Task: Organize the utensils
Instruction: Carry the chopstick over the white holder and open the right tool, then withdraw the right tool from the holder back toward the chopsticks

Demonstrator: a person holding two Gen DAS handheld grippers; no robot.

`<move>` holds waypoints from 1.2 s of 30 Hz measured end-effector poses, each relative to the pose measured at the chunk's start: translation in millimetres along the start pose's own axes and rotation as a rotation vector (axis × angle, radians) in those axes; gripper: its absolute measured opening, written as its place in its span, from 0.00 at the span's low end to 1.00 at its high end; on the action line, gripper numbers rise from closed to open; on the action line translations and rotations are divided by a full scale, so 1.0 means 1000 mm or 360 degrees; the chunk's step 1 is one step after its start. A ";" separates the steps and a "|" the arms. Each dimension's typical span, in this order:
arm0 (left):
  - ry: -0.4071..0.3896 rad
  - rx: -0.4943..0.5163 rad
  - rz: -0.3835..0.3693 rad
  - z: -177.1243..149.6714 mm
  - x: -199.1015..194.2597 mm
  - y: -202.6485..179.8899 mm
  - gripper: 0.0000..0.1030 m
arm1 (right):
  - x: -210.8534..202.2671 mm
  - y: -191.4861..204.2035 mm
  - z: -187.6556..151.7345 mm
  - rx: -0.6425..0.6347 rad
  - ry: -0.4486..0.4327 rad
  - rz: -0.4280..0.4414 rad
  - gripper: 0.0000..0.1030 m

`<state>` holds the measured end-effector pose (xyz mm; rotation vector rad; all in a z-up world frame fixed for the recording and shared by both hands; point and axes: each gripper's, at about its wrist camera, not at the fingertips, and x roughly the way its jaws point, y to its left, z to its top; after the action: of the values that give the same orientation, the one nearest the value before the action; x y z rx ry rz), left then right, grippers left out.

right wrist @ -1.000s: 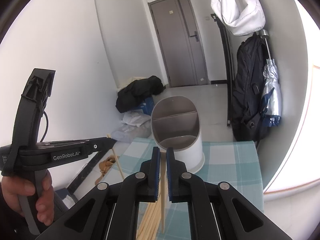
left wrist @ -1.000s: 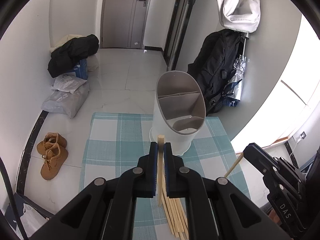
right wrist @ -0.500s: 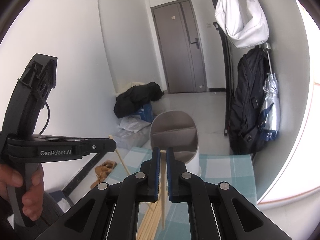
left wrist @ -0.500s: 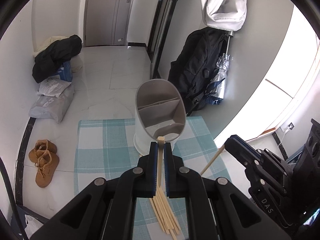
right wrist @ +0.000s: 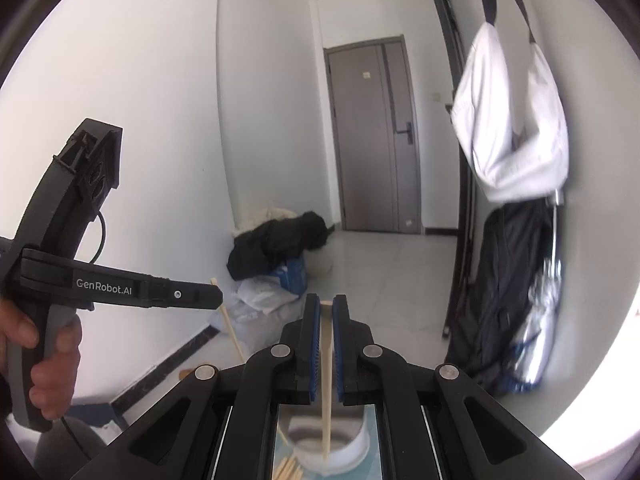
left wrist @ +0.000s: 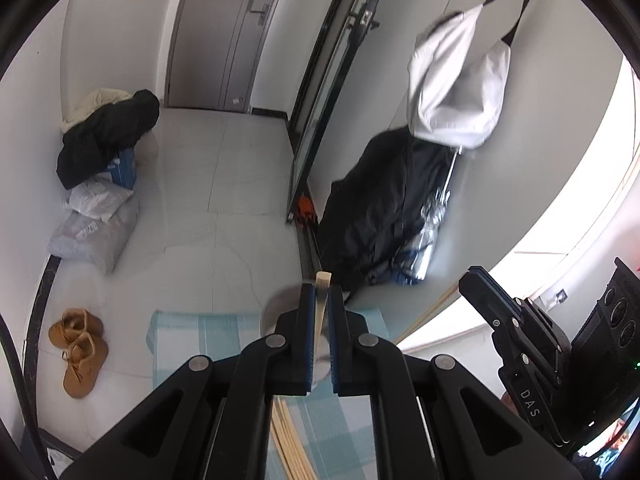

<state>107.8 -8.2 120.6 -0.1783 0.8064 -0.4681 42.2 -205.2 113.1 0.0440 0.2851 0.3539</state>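
Each claw is clamped on one wooden chopstick: the left claw [left wrist: 319, 294] grips its chopstick [left wrist: 321, 280]; the right claw [right wrist: 326, 308] pinches another chopstick [right wrist: 326, 380] above the white holder [right wrist: 340, 446].

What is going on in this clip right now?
A person holds a gripper in each hand, sorting wooden chopsticks. The left gripper is shut on one chopstick, and the right gripper is shut on another chopstick. More loose chopsticks lie on the checked cloth. The white utensil holder sits below the right gripper; neither held stick is in it yet.
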 end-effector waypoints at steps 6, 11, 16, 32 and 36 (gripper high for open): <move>-0.0063 -0.0020 0.0006 0.033 0.006 0.006 0.02 | 0.032 -0.009 0.033 -0.0016 -0.0084 0.0037 0.05; -0.0087 0.0003 0.0070 0.041 0.021 0.014 0.02 | 0.060 -0.012 0.038 -0.0055 -0.0113 0.0080 0.05; -0.0056 0.0037 0.0082 0.034 0.047 0.027 0.02 | 0.088 -0.009 0.023 -0.0164 -0.0017 0.0136 0.05; 0.0024 -0.0051 0.0272 0.020 0.048 0.062 0.51 | 0.081 -0.019 -0.026 0.0000 0.0218 0.0250 0.27; -0.0014 -0.0060 0.0305 0.010 0.033 0.059 0.52 | 0.065 -0.024 -0.028 0.0057 0.0202 0.0203 0.34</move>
<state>154.9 28.1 86.7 -0.1361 0.8156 -0.2719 100.8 -205.2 66.3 0.0751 0.4151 0.4795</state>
